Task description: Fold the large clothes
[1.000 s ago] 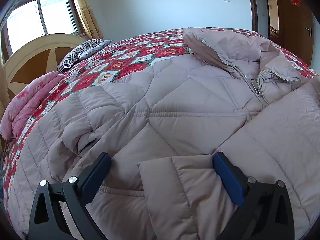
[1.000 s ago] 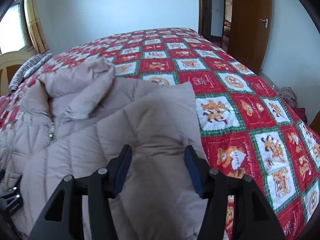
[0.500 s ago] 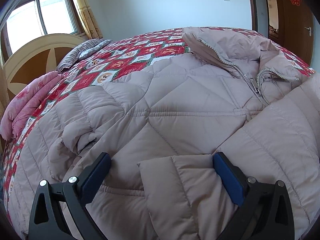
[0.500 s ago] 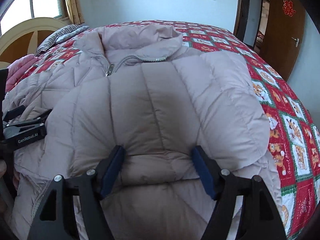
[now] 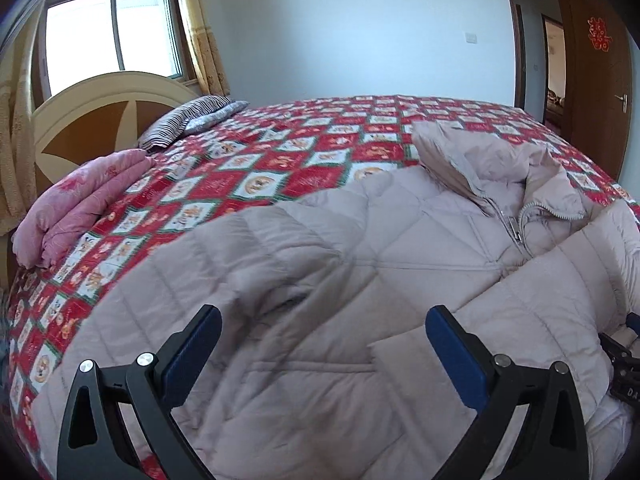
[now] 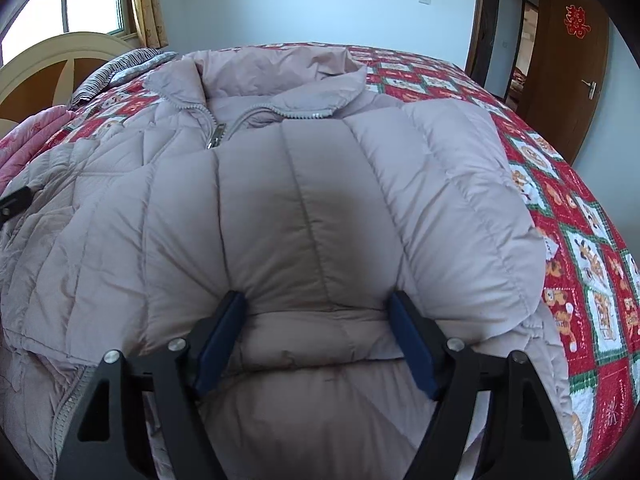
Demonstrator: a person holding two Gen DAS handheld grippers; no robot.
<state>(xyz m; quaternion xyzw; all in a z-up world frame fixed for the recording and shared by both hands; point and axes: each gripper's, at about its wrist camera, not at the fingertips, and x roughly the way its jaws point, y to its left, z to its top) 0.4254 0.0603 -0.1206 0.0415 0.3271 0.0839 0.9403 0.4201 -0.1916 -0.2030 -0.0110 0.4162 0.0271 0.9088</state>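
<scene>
A large pale pink quilted down jacket (image 5: 400, 248) lies zipped on the bed, collar toward the far side. Its right sleeve (image 6: 320, 208) is folded across the chest. My left gripper (image 5: 320, 336) is open and empty above the jacket's left side, near the bunched left sleeve (image 5: 280, 292). My right gripper (image 6: 316, 320) has its jaws wide apart, with the puffy cuff end of the folded sleeve bulging between the pads; the pads touch the fabric at both sides. The right gripper's tip shows at the right edge of the left wrist view (image 5: 624, 364).
The bed has a red patchwork quilt (image 5: 280, 160) with cartoon squares. A folded pink blanket (image 5: 80, 204) and a striped pillow (image 5: 188, 118) lie by the headboard (image 5: 100, 120). A brown door (image 6: 572, 80) stands at the right.
My left gripper has risen and swung left, so the left sleeve and more quilt show. My right gripper has carried the sleeve across the chest and stays at its cuff.
</scene>
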